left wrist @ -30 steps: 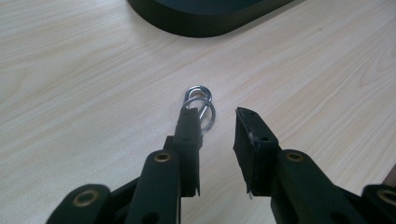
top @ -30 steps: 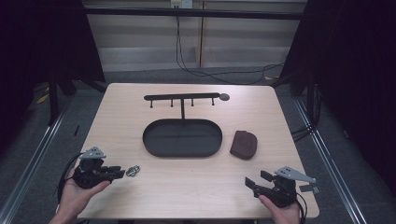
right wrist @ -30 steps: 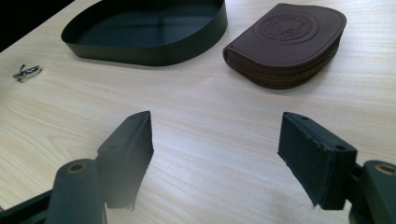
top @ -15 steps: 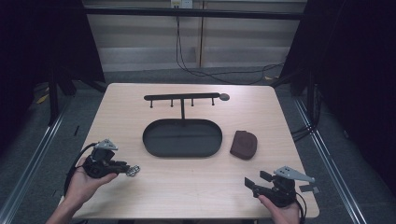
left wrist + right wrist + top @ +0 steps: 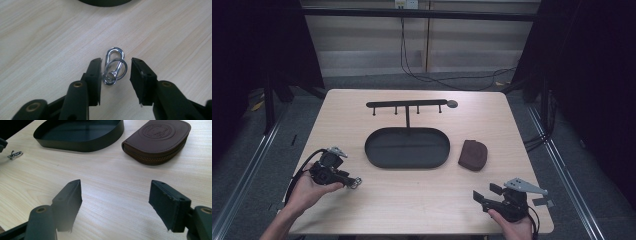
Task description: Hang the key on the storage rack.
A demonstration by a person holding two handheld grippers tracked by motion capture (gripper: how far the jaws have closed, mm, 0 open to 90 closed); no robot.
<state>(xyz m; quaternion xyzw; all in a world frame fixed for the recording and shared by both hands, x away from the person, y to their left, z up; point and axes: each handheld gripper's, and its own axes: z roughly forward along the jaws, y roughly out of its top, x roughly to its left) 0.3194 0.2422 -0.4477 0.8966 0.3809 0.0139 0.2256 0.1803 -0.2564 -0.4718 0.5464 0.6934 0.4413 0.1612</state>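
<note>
Since the earlier frames, the left gripper (image 5: 351,181) has advanced across the table (image 5: 422,205) from near its left front corner to the metal clip (image 5: 355,181); the right gripper (image 5: 482,197) has kept its place near the right front corner. Left jaws have just been opening and now stand apart, one on either side of the clip (image 5: 114,65), which lies flat on the wood between them; whether the left pad touches it cannot be told, and the right pad is clear of it. The clip, a small silver snap hook with a ring, sits near the table's left edge, in front of and to the left of the black oval tray (image 5: 407,148). Right jaws stand wide apart over bare wood with nothing between them. Centre of the table: the tray, with a black hook rack (image 5: 407,105) behind it toward the far edge. A brown zipped pouch (image 5: 473,154) lies just right of the tray (image 5: 80,135), apart from it.
</note>
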